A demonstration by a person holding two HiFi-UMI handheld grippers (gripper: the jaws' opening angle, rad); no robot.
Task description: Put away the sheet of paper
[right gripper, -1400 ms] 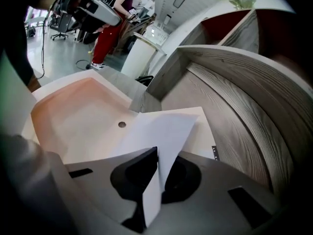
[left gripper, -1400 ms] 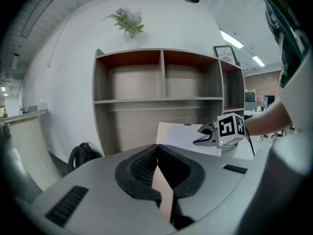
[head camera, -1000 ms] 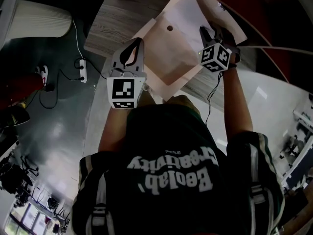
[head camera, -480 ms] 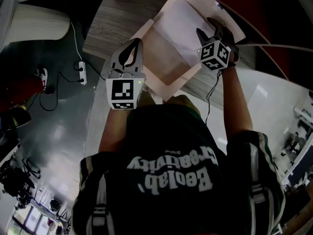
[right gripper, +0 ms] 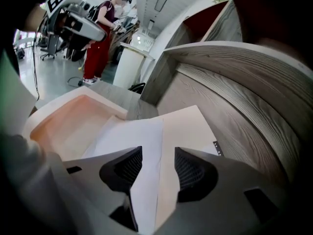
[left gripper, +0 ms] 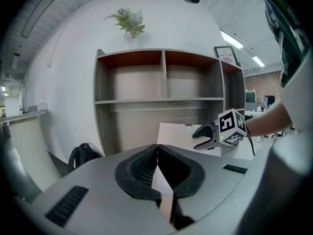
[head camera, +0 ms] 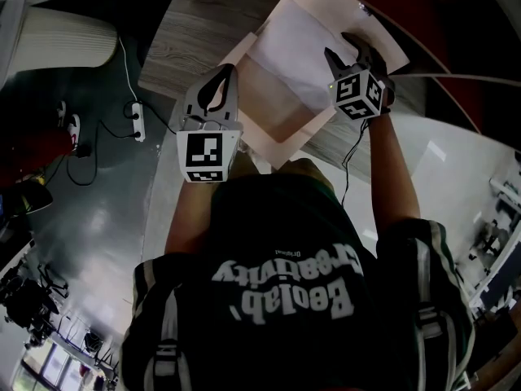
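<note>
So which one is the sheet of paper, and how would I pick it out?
Find the grey wooden table; an open beige folder lies on it. The sheet of paper lies across that folder. It is the only plain white thing there, paler than the pinkish-beige surface beneath it.

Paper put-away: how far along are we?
Done: the sheet lies flat on the open folder. In hand: the left gripper is clamped on the folder's edge; the right gripper has just been opening its fingers, with the sheet's edge loose between them. Left: probably closing the folder and stowing it, neither started.
</note>
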